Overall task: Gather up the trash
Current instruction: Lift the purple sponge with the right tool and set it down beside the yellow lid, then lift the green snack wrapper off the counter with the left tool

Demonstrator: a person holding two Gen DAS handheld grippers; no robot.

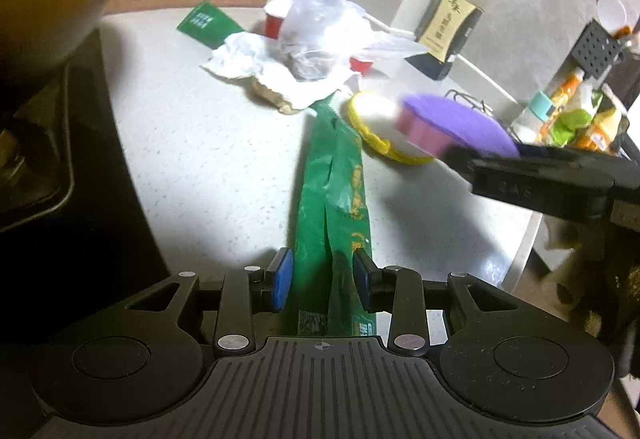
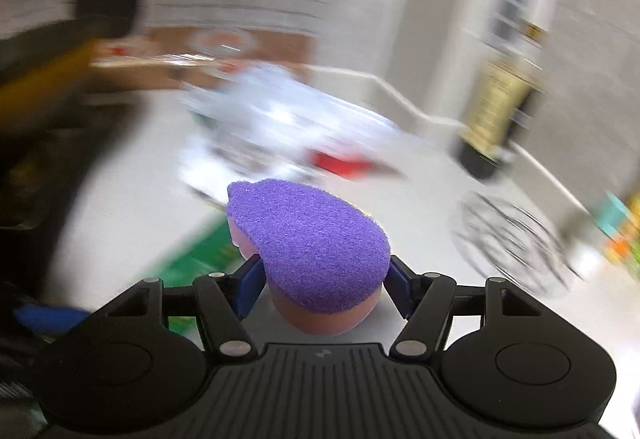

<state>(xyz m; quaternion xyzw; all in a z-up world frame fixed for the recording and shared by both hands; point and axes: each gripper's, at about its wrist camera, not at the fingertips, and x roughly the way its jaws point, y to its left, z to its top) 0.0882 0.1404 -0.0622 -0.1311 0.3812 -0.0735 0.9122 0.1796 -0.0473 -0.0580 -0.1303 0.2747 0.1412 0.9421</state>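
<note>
Green plastic fills the middle of our left view: a long green wrapper (image 1: 330,199) lies flat on the speckled counter (image 1: 208,167), its near end running between the pads of our left gripper (image 1: 323,283). The blue pads sit against its sides, so we judge it pinched, though it has not left the counter.

Our right gripper (image 2: 325,285) clamps a purple-topped sponge (image 2: 308,243) with a pink underside, carried above the counter just right of the wrapper and over a yellow-rimmed lid (image 1: 376,127).

Most of the trash is still uncollected, as far as we can see. At the far end of the wrapper sits a heap: crumpled white paper (image 1: 256,63), a clear plastic bag (image 1: 320,15), two red cups (image 1: 276,21) and a second green packet (image 1: 206,25). A dark bottle (image 1: 456,19) stands far right against the wall. We see no bin, so we cannot say where anything goes; we judge the task barely begun.
</note>
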